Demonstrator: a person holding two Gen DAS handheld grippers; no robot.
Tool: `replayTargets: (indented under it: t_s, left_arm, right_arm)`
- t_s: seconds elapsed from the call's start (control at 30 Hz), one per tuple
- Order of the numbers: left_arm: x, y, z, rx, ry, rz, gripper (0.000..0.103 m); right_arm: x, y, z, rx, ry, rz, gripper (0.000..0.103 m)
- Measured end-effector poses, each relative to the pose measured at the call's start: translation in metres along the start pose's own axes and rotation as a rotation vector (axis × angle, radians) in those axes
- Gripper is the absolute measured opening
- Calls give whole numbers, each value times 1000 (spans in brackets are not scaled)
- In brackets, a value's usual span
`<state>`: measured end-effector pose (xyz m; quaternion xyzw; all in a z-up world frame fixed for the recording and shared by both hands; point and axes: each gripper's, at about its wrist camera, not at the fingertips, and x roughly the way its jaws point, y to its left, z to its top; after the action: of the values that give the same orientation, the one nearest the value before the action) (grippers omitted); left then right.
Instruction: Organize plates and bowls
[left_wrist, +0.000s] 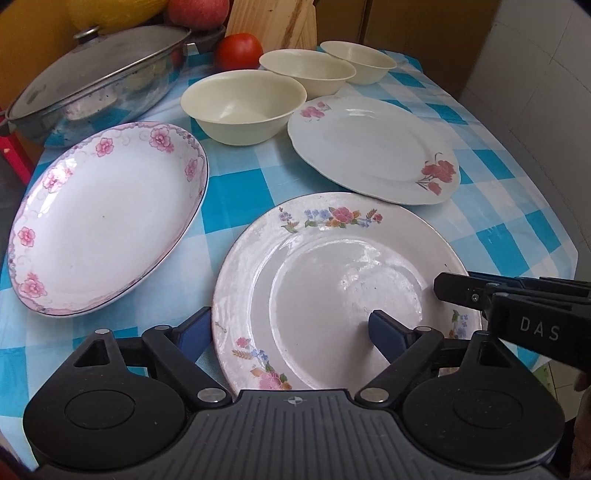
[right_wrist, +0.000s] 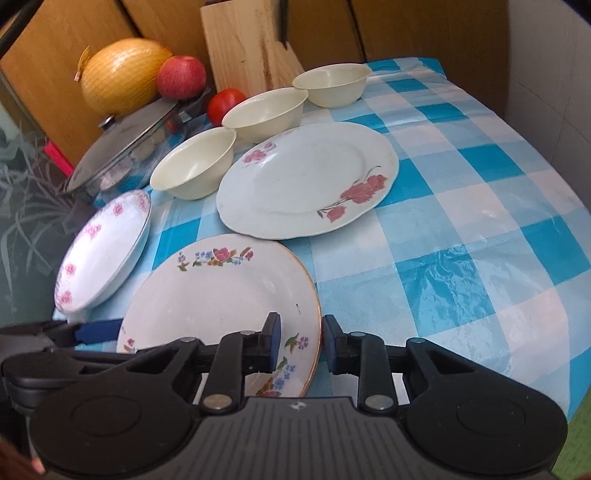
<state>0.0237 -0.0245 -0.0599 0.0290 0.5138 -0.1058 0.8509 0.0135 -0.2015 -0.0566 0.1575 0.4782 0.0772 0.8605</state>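
The right gripper (right_wrist: 300, 341) stands narrow around the right rim of the near plate (right_wrist: 221, 295): one blue pad lies over the plate's face, the other just outside the gold edge. A little space shows on the outer side, so I cannot say the pads press yet; I judge the grip is almost made but not firm. The left gripper (left_wrist: 284, 332) is wide, with one finger outside the plate's left rim and the other over the plate's well, holding nothing.

The step in hand seems to be lifting this near plate to stack it. To do it well, the right gripper should bite the rim fully, with the pad deep enough onto the flat border, not only on the thin edge, because glazed ceramic slips easily. The left gripper can close on the opposite rim, or steady it, so the plate does not tip when it leaves the counter (right_wrist: 461, 221).

Behind it lies the plate with red flowers (right_wrist: 306, 181), its near edge close to the held plate; whether they touch I cannot tell. The lift should go up first, not forward. To the left lies the deep plate with pink flowers (left_wrist: 107, 221), well clear. Farther back three cream bowls stand in a row: the nearest bowl (left_wrist: 242, 105), the middle bowl (left_wrist: 306, 70) and the far bowl (left_wrist: 358, 61), with a lidded pan (left_wrist: 96, 77) and a tomato (left_wrist: 239, 50) beside them.
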Motion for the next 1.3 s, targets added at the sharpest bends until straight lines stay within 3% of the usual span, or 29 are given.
replayTargets:
  t_s: [0.3,0.73,1.17,1.3]
  left_arm:
    - [-17,4,25,-49,-79,-27,96]
    - [40,-6,86,-133,-6,-45,96]
    - [75,-29,118,-135,3,-61,96]
    - [80,-39,123,-96,-7,-39,96]
  right_arm:
    - [-6,-20,32,89,-75,-53,25]
    - [26,-51,89,136,-104,-161,35]
    - [62,-69,116,200,-53,-66,34]
    - [64,-73,119,231,-29,-32,26]
